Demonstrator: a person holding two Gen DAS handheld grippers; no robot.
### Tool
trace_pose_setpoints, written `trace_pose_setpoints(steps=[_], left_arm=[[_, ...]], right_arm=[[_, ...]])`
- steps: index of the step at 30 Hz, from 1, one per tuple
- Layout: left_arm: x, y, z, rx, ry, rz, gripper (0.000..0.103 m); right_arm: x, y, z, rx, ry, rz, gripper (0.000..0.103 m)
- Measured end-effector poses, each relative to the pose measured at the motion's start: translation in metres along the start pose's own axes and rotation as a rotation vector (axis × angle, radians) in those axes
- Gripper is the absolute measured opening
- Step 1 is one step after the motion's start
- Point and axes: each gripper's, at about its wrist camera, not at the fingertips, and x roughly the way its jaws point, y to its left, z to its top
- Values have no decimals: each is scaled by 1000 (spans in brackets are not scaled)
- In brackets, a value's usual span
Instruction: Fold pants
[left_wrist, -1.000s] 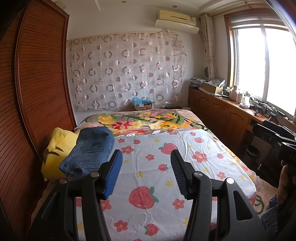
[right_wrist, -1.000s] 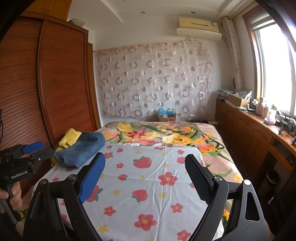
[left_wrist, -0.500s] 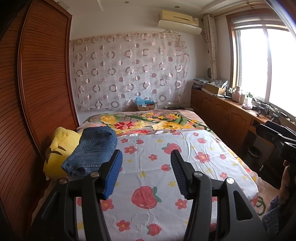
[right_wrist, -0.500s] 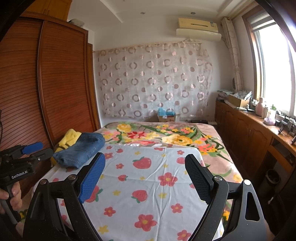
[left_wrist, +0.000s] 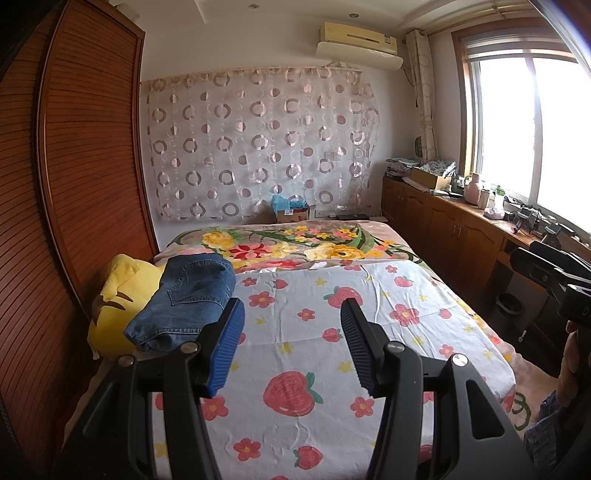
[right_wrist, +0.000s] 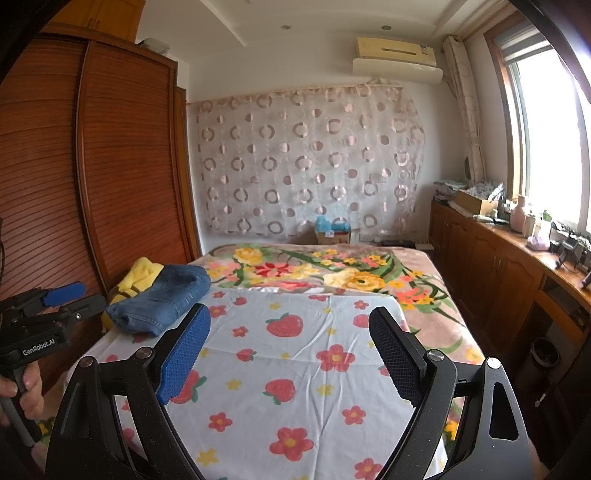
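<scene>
Left hand-held gripper (left_wrist: 291, 343): jaws parted to a moderate gap, nothing between the blue ribbed pads (left_wrist: 227, 347); held level above the near end of the bed, fingers pointing along the white sheet printed with strawberries and flowers (left_wrist: 332, 332); no contact with the cloth. In the right wrist view its black handle appears at the left edge, gripped from below by the person's left hand (right_wrist: 22, 387).

Right hand-held gripper (right_wrist: 290, 354): jaws spread wide, empty; also level and clear of the sheet, aimed down the bed toward the circle-patterned curtain (right_wrist: 306, 162); its black body shows at the right edge of the left wrist view.

Folded blue denim pants (left_wrist: 186, 299): a compact bundle at the left edge of the bed, beside the slatted brown wooden wardrobe (left_wrist: 74, 184); resting partly on a yellow plush cushion (left_wrist: 118, 291) and partly on the sheet; just beyond the left gripper's left finger, touched by neither gripper.

Floral pink blanket (right_wrist: 332, 269) covers the far half of the bed.
</scene>
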Motion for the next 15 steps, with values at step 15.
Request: trace_pose_setpoints(steps=[15], left_arm=[[0, -2, -1, 0, -2, 1, 54]], right_arm=[[-1, -1, -1, 0, -1, 1, 89]])
